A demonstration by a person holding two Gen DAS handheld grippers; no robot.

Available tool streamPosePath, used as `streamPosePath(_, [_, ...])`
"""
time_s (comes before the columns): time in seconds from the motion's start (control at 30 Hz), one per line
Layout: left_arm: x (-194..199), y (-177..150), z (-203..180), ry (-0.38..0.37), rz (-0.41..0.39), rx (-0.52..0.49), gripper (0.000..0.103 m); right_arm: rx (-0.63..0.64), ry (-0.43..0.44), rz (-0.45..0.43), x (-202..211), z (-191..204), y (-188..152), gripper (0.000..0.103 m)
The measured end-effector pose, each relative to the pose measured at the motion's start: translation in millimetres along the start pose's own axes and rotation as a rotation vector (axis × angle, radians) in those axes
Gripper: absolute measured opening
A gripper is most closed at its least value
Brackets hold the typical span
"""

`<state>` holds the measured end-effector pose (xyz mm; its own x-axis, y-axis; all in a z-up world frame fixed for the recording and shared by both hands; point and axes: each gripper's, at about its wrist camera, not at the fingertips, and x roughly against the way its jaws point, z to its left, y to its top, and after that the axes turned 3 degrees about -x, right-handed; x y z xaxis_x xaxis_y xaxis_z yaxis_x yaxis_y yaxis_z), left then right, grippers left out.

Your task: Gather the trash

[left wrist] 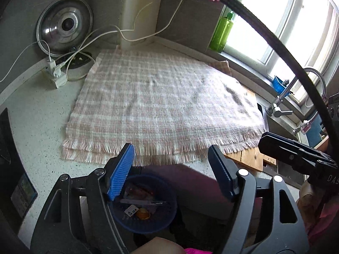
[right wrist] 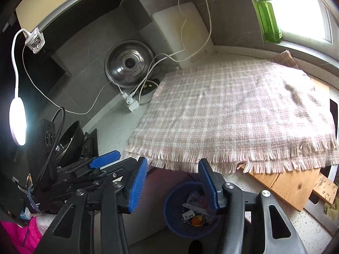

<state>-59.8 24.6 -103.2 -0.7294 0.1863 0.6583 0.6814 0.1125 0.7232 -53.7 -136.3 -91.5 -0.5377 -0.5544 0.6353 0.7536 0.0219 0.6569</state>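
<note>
A blue mesh trash basket (left wrist: 167, 218) stands on the floor below the counter edge, holding wrappers and an orange peel (left wrist: 143, 214); it also shows in the right wrist view (right wrist: 171, 216). My left gripper (left wrist: 171, 154) is open and empty, above the basket at the counter's front edge. My right gripper (right wrist: 172, 168) is open and empty, also above the basket. The left gripper shows in the right wrist view at the lower left (right wrist: 103, 158). A pink plaid cloth (left wrist: 161, 105) covers the counter, with no trash visible on it.
A pot lid (left wrist: 64, 25), white cutting board (left wrist: 139, 12), power strip with cables (left wrist: 54, 73) and green bottle (left wrist: 222, 31) stand at the back. A wooden board (right wrist: 290, 186) pokes out under the cloth. Sink and faucet (left wrist: 279, 105) are right. A lit lamp (right wrist: 17, 122) is left.
</note>
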Motion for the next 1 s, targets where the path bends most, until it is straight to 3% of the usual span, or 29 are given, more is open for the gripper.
streamPosePath(0.1, [10, 17, -9, 0.021, -0.06, -0.005, 0.081, 0.003, -0.015, -0.048, 13, -6, 12, 0.08])
streamPosePath(0.23, [23, 40, -20, 0.047, -0.138, -0.019, 0.088, 0.007, -0.031, -0.109, 30, -16, 30, 0.086])
streamPosePath(0.4, [38, 62, -35, 0.127, -0.22, -0.051, 0.103, 0.005, -0.036, -0.173, 42, -28, 51, 0.103])
streamPosePath(0.57, [40, 76, -46, 0.185, -0.241, -0.075, 0.103, -0.009, -0.038, -0.202, 48, -39, 65, 0.103])
streamPosePath(1.0, [34, 84, -52, 0.177, -0.247, -0.068, 0.103, 0.042, -0.053, -0.218, 45, -42, 83, 0.103])
